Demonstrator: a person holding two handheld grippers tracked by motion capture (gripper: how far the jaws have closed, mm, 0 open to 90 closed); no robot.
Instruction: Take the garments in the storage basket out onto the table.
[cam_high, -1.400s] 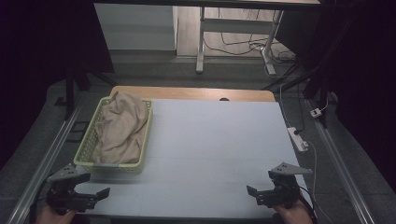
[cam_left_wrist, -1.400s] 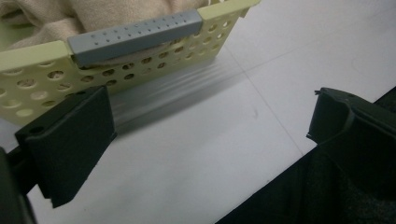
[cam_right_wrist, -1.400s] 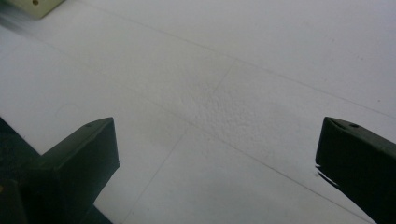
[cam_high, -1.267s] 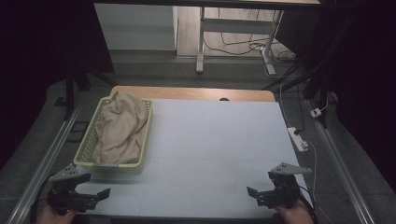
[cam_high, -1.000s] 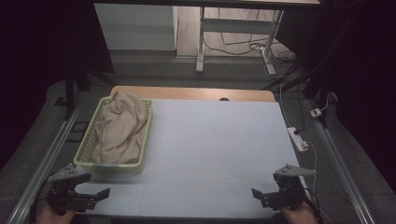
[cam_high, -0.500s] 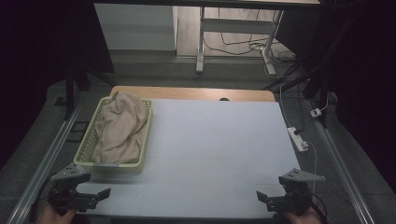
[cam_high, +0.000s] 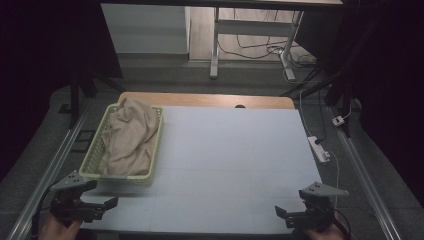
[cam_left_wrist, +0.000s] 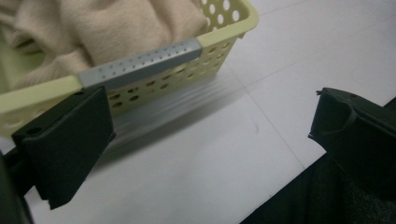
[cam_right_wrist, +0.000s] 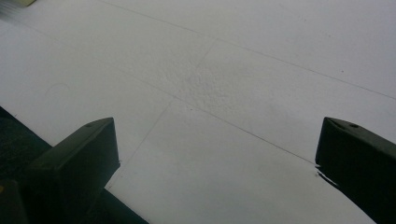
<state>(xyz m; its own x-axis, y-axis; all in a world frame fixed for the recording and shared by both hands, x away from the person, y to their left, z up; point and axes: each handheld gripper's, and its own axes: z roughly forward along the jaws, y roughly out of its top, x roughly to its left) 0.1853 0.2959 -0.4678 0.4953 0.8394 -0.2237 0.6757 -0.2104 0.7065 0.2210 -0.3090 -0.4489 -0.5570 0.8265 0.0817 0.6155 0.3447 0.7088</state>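
The work looks to be at its opening step, the reach for the cloth: the left gripper (cam_high: 92, 207) waits at seven o'clock on the table (cam_high: 235, 165), jaws spread and empty, just short of the basket (cam_high: 152, 145). The right gripper (cam_high: 295, 215), at five o'clock, is likewise spread over bare surface. The next move probably calls for lifting over the rim. The beige cloth (cam_high: 130, 137) lies crumpled in the pale yellow basket at nine o'clock.
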